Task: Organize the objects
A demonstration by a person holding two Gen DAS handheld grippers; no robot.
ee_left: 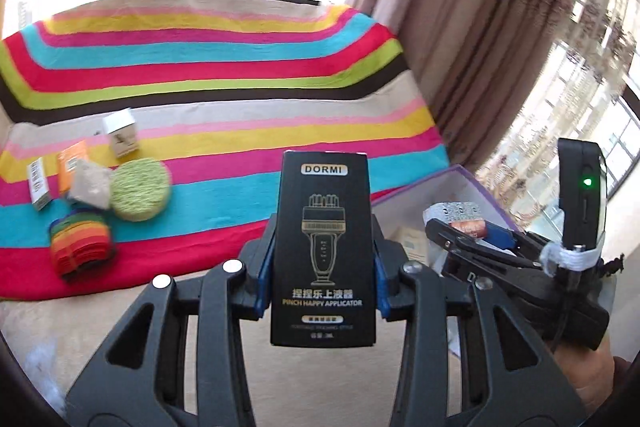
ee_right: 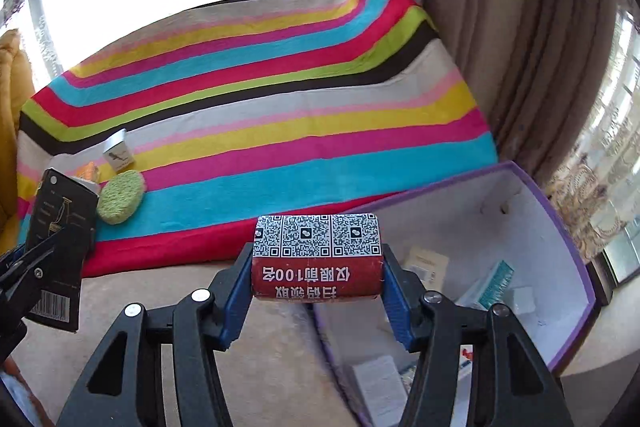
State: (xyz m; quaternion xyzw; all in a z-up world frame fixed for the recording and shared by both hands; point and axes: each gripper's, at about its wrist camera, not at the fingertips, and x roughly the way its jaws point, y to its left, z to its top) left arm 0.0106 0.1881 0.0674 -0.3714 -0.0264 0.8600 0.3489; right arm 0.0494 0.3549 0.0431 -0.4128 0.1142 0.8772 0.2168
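My left gripper is shut on a black DORMI box, held upright above the bed's near edge; the box also shows at the left of the right wrist view. My right gripper is shut on a red roll with QR codes, held over the left edge of a purple-rimmed white storage box. The right gripper also shows in the left wrist view, to the right of the DORMI box. The storage box holds several small packages.
On the striped blanket at the left lie a green round sponge, a white carton, an orange box, a barcode box, a beige pad and a rainbow cloth stack. Curtains hang at the right.
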